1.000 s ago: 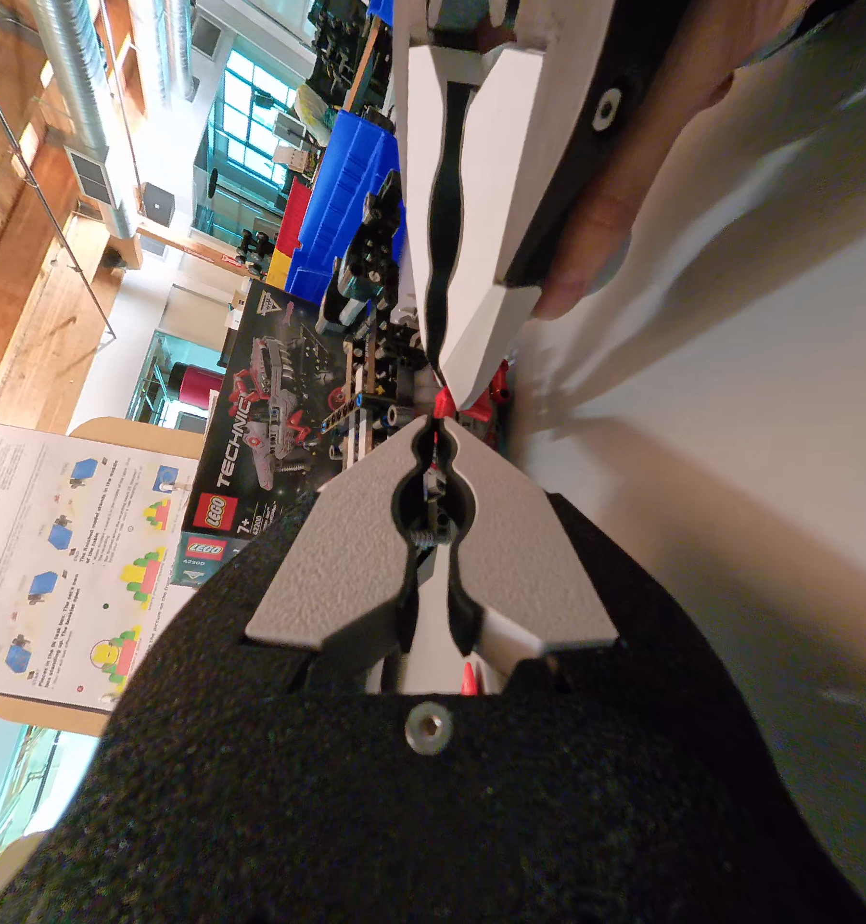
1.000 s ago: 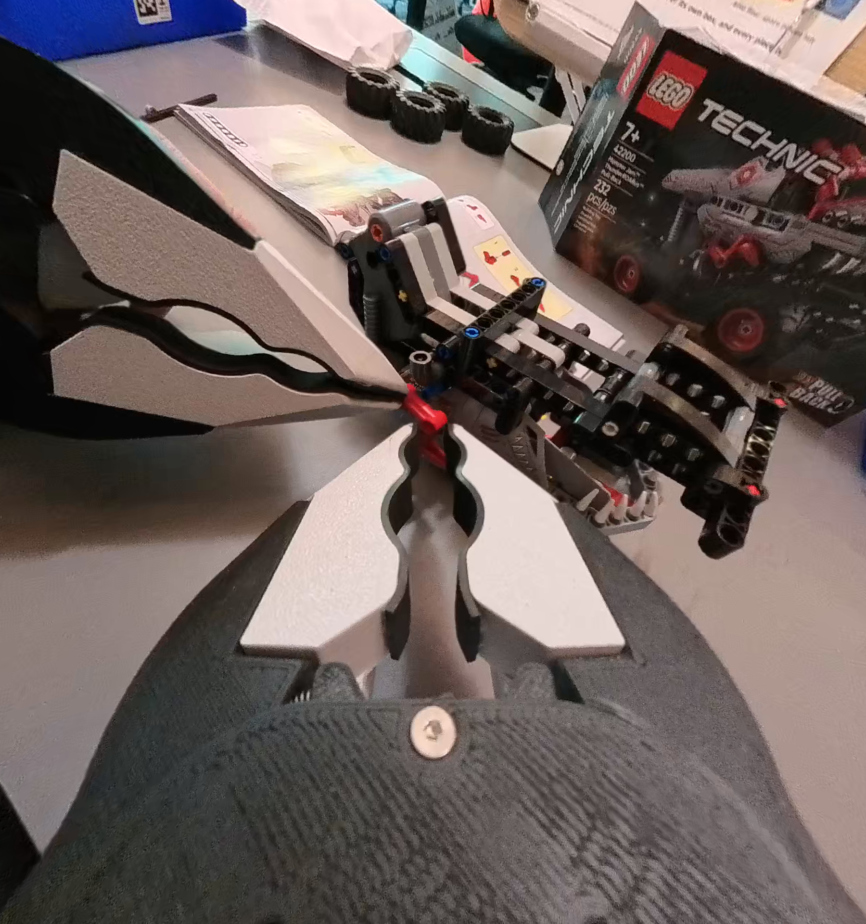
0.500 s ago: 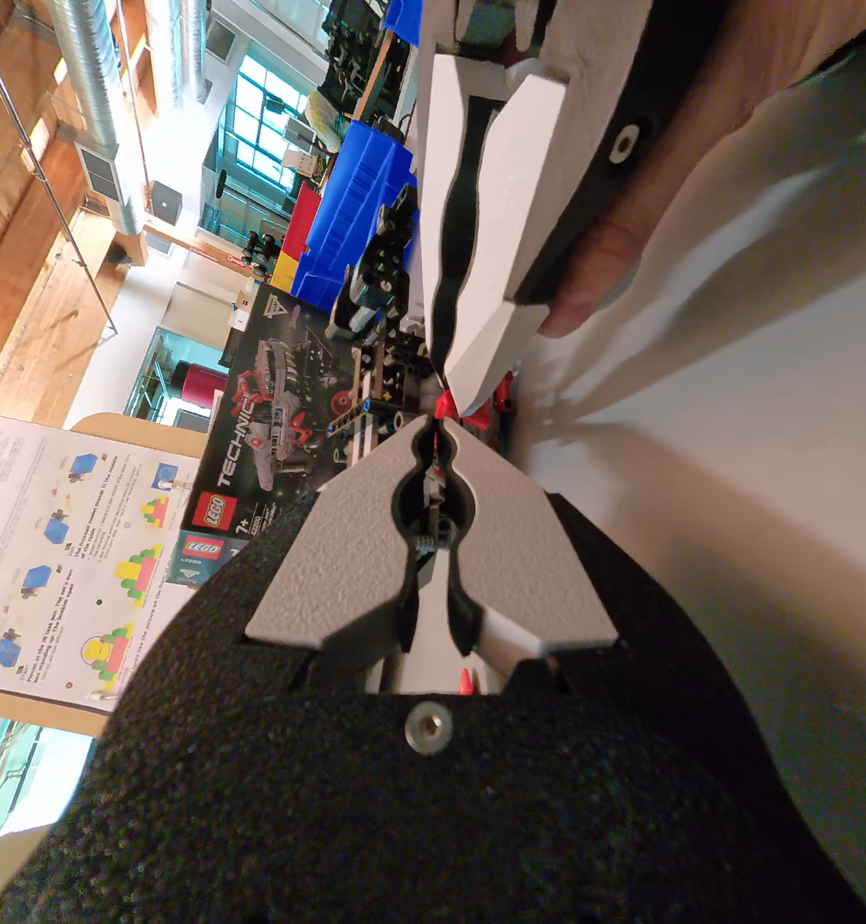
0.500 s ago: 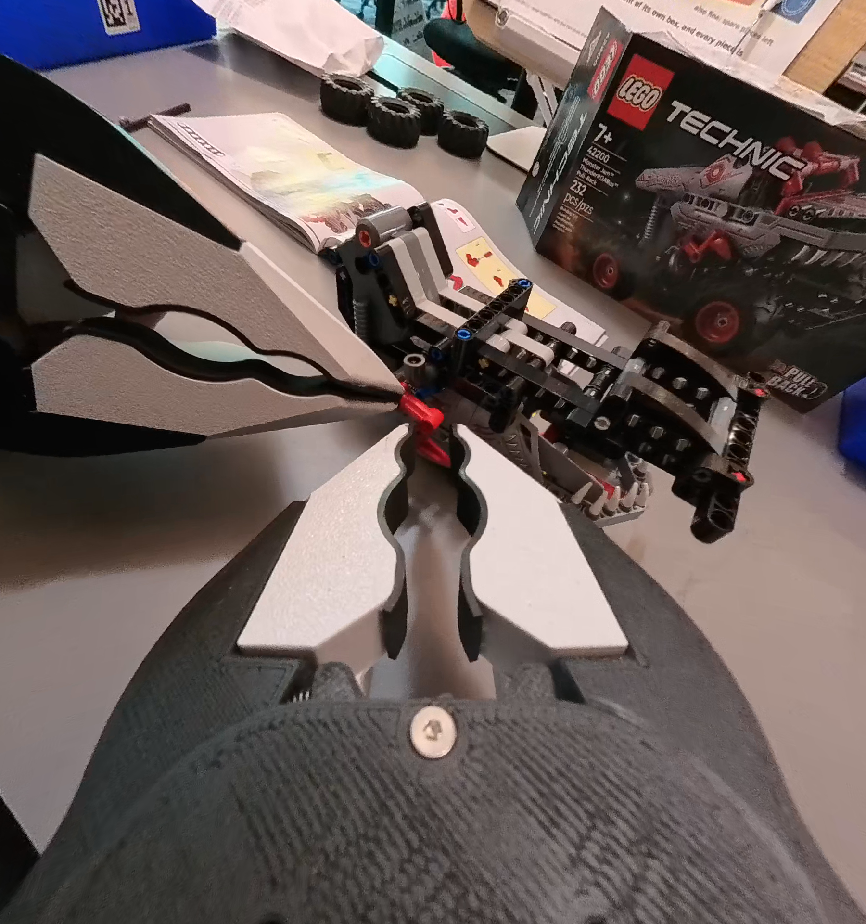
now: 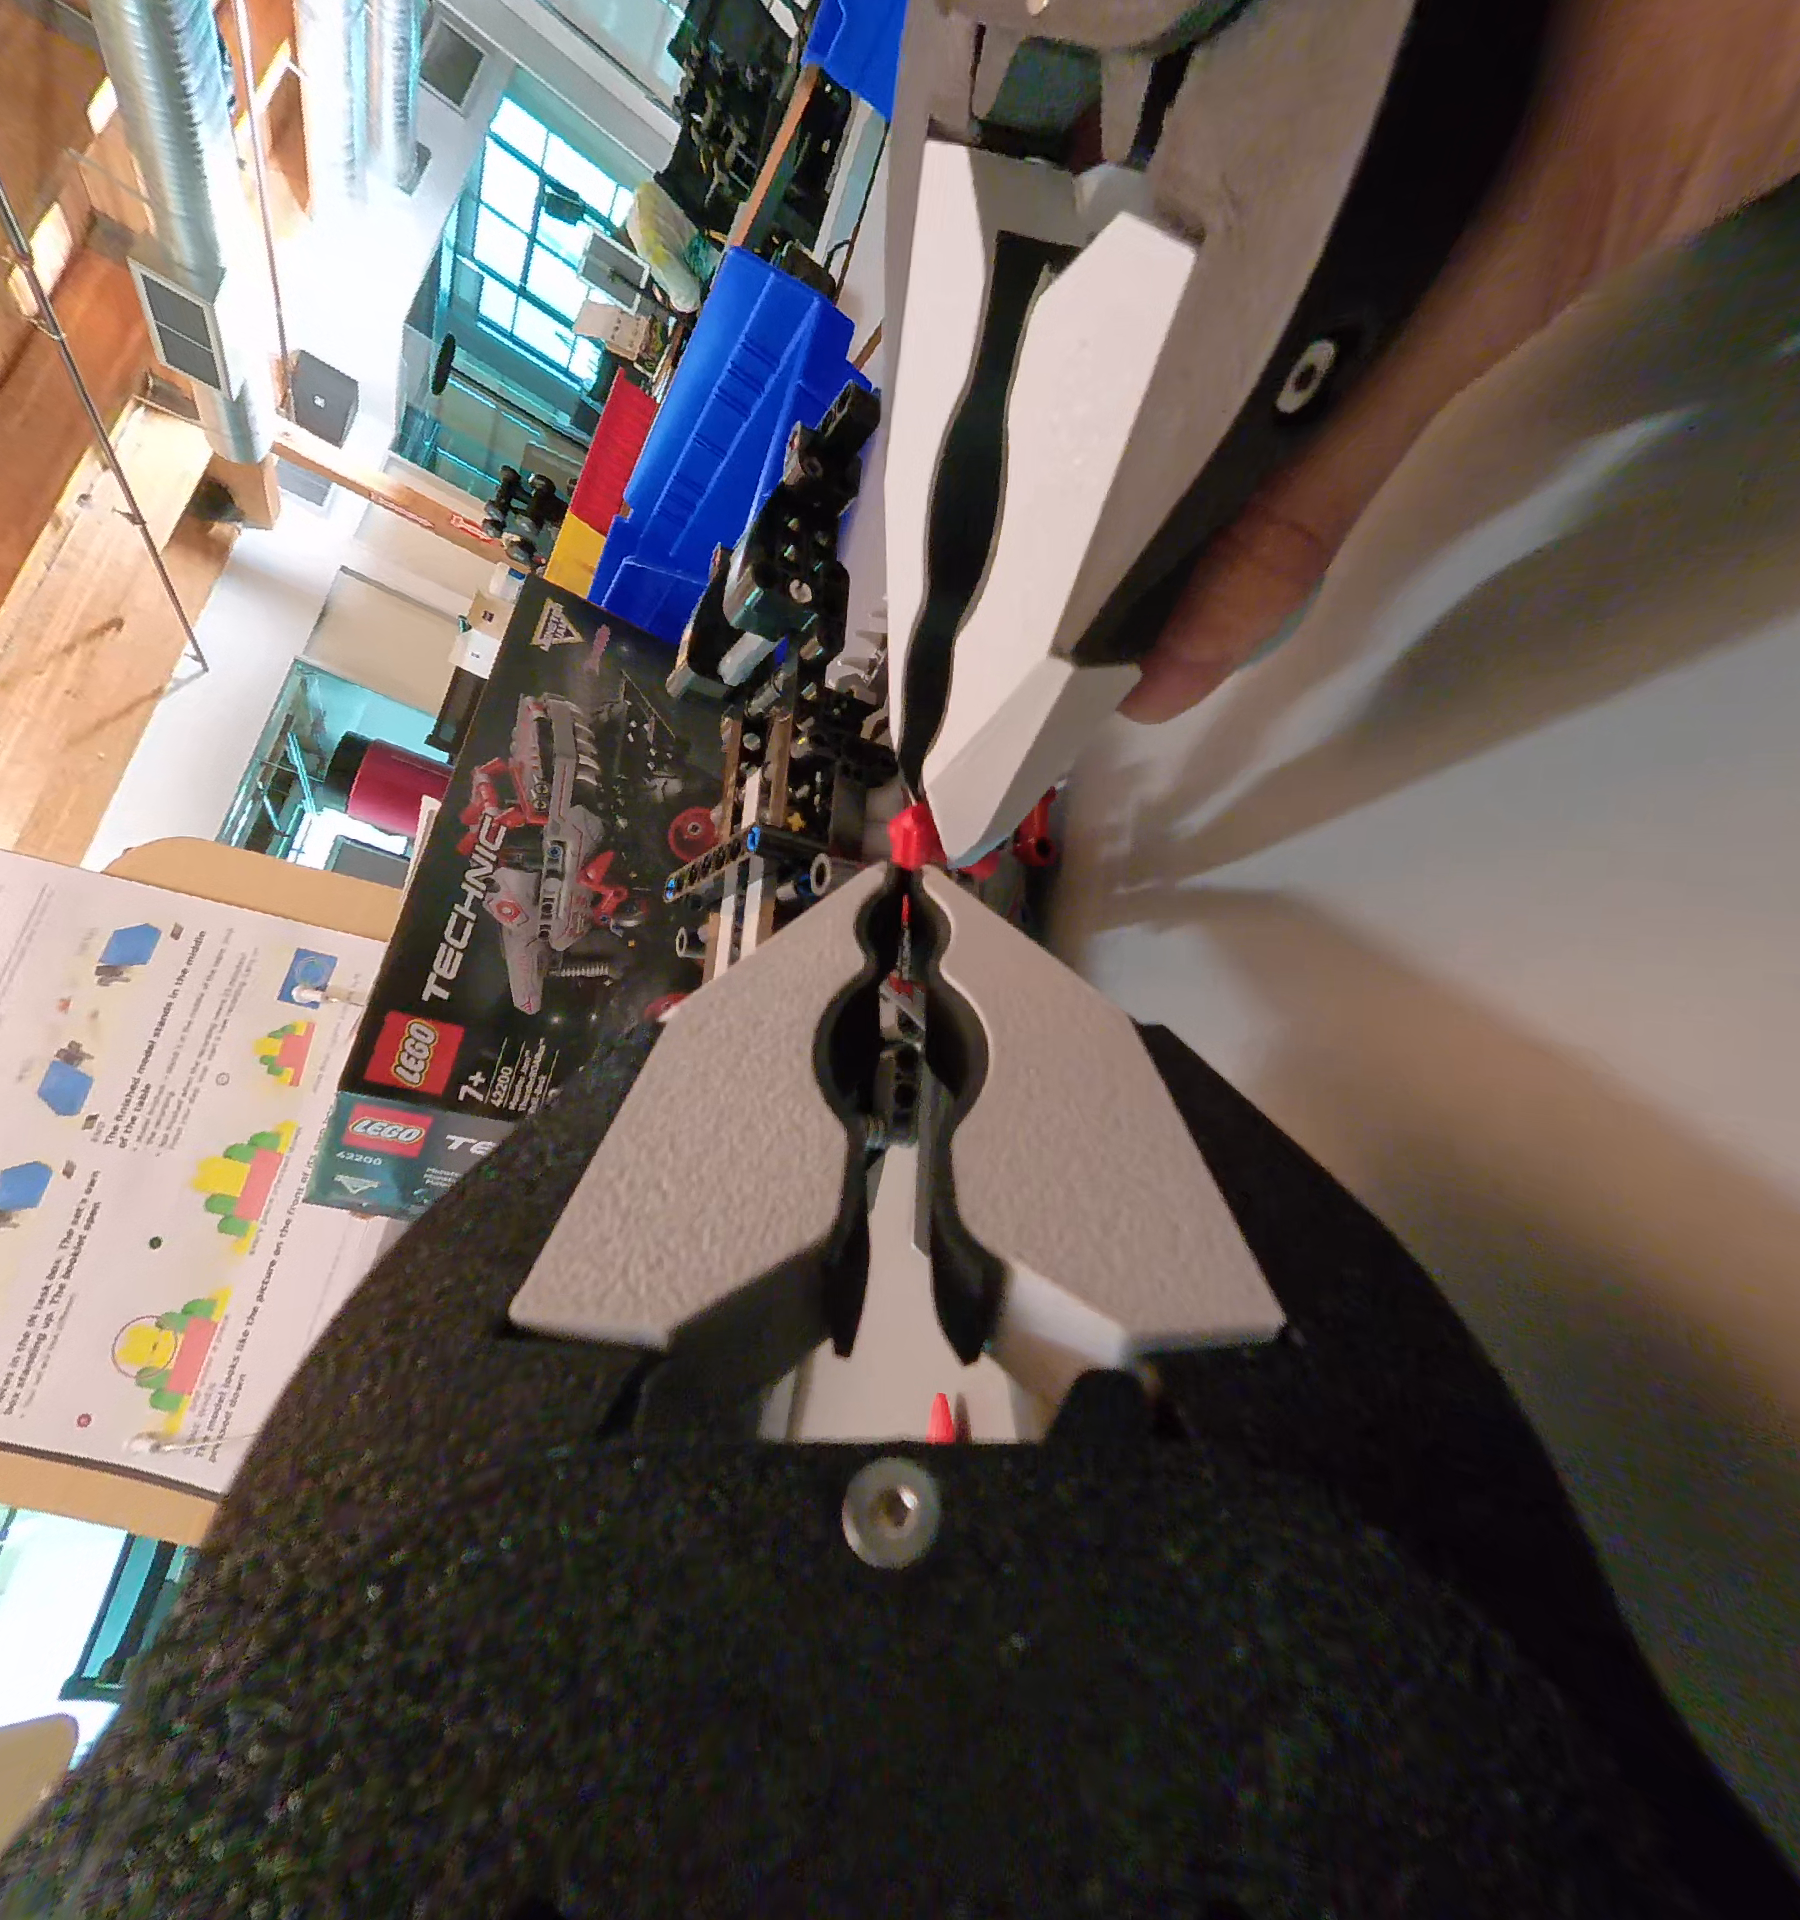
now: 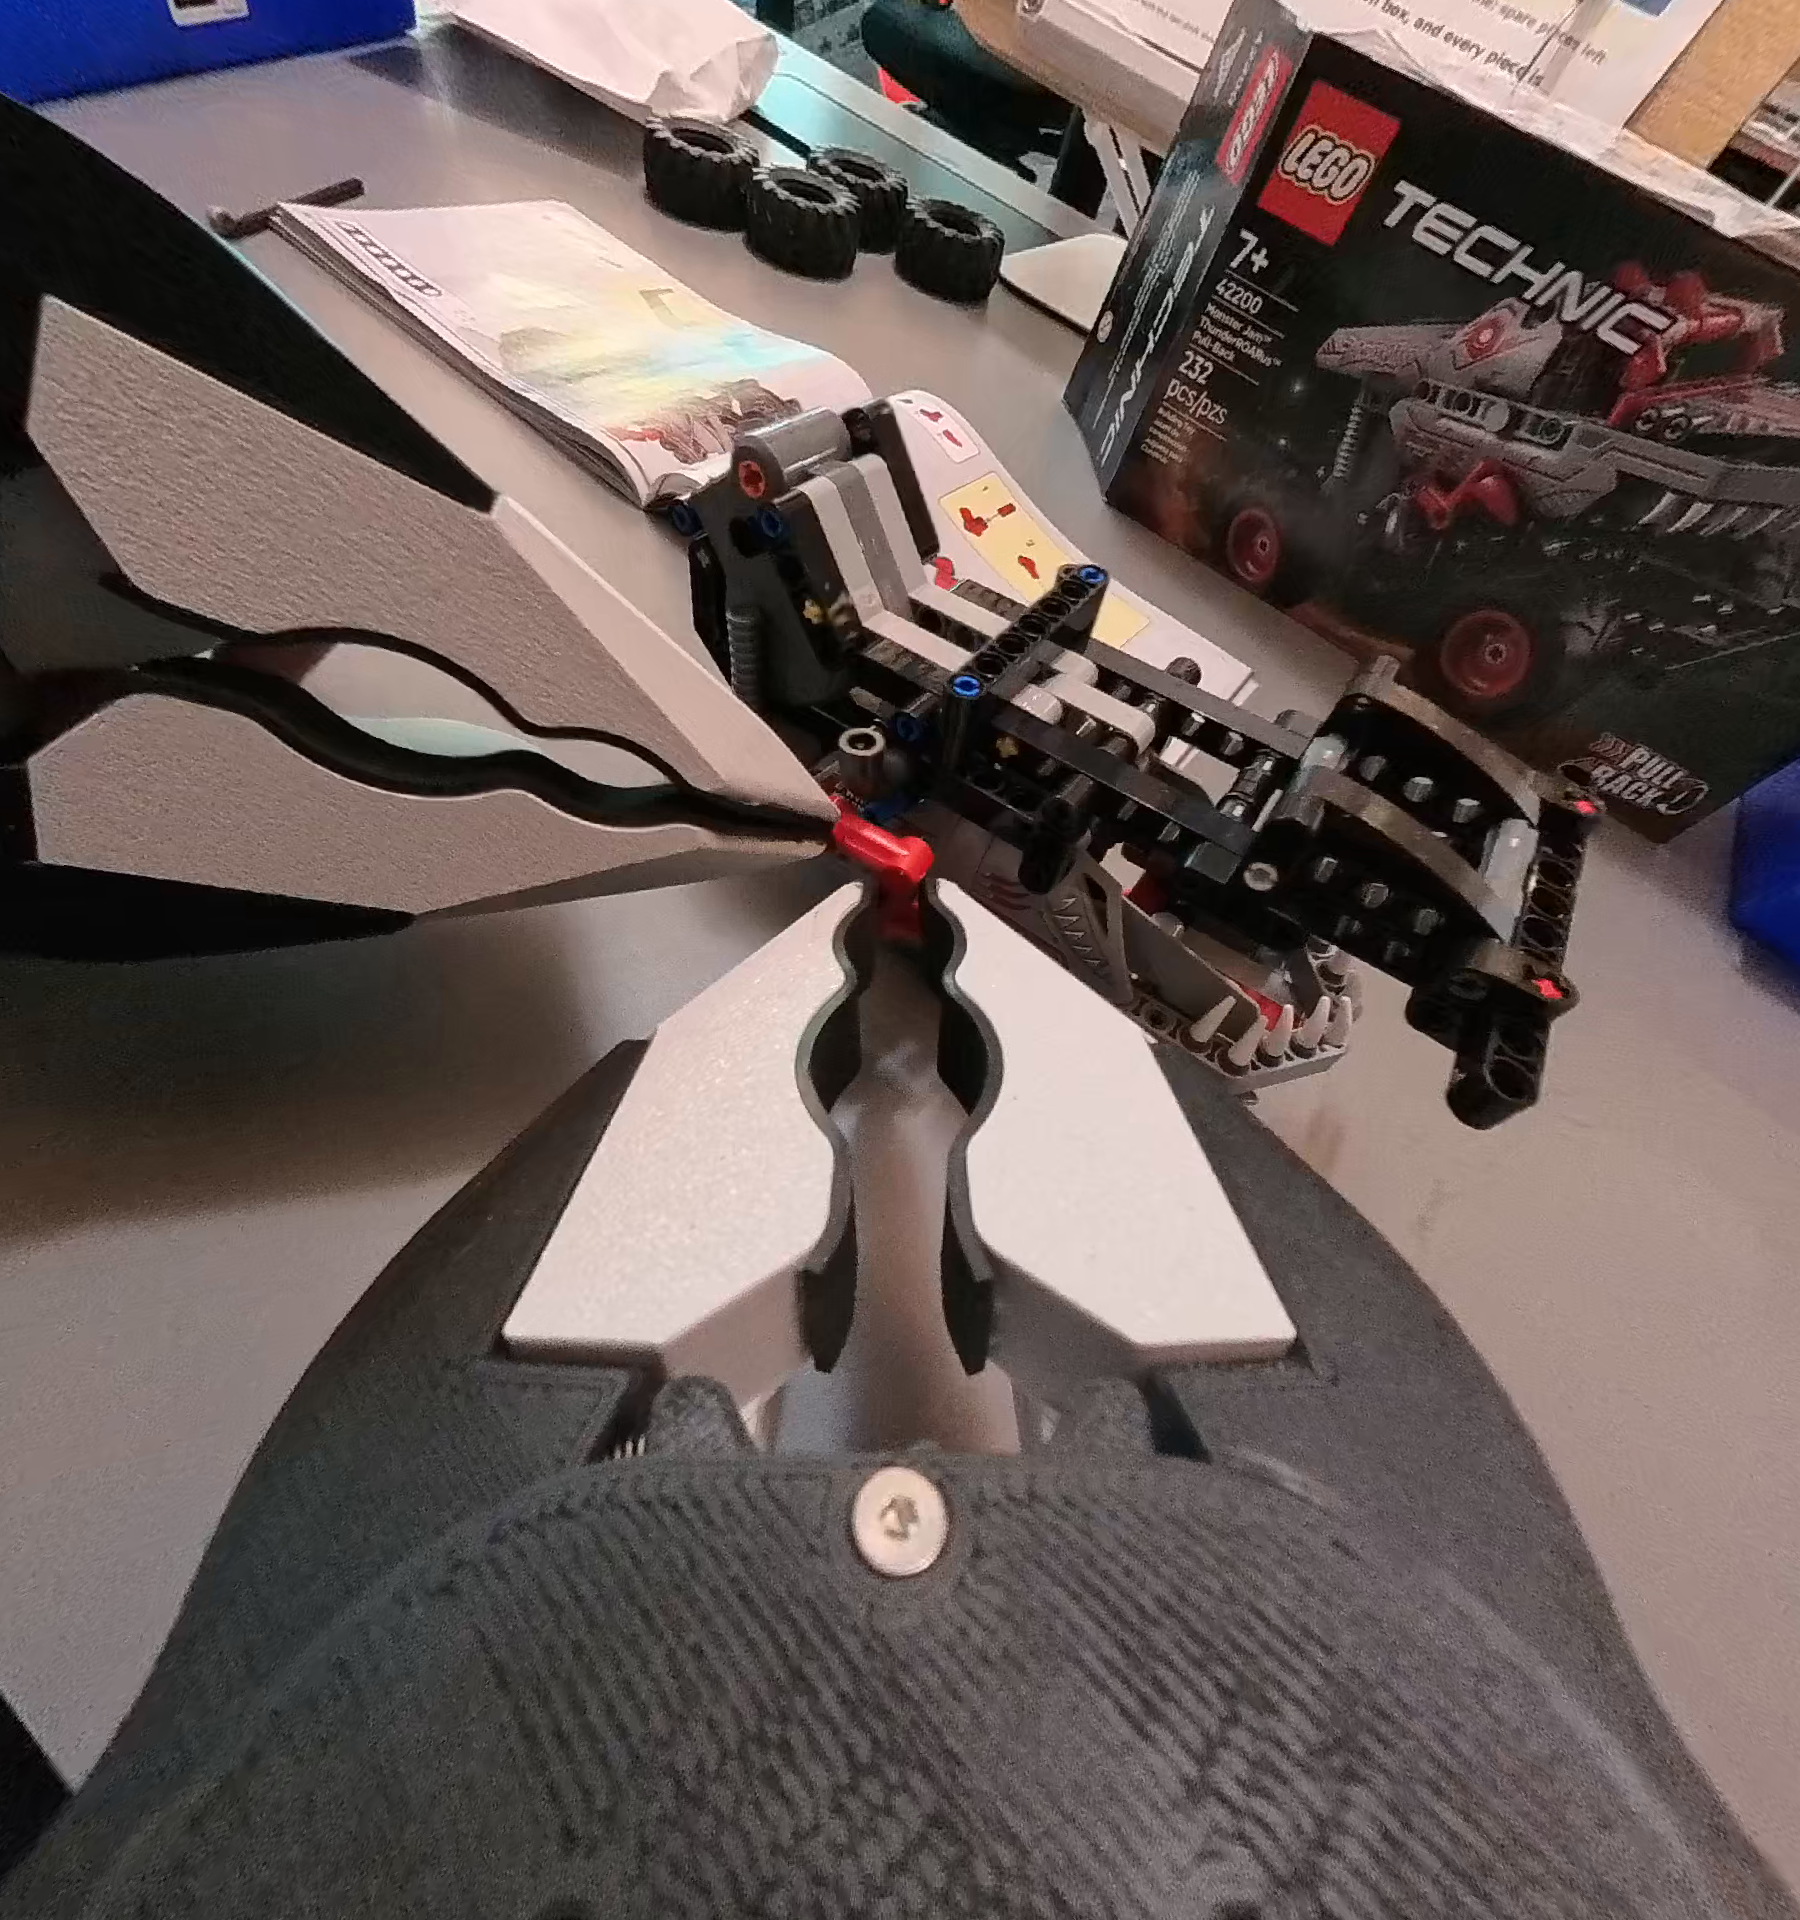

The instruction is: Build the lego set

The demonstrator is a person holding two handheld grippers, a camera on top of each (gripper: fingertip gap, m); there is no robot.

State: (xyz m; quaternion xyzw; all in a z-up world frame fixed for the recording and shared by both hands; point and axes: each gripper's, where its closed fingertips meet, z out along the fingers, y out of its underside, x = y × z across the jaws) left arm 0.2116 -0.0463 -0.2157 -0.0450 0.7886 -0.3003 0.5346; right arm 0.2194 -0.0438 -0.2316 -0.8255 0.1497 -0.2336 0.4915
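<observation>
Right wrist view, left to right: the left gripper [image 6: 823, 821] enters from the left edge, tips pressed together on a small red piece [image 6: 880, 844] at frame centre. The right gripper [image 6: 901, 902] rises from below, narrowly parted, pinching the same piece's lower end. The half-built truck chassis [image 6: 1135, 769] sits immediately right of the piece, its long axis running toward the right edge; both grippers look equally near it.
</observation>
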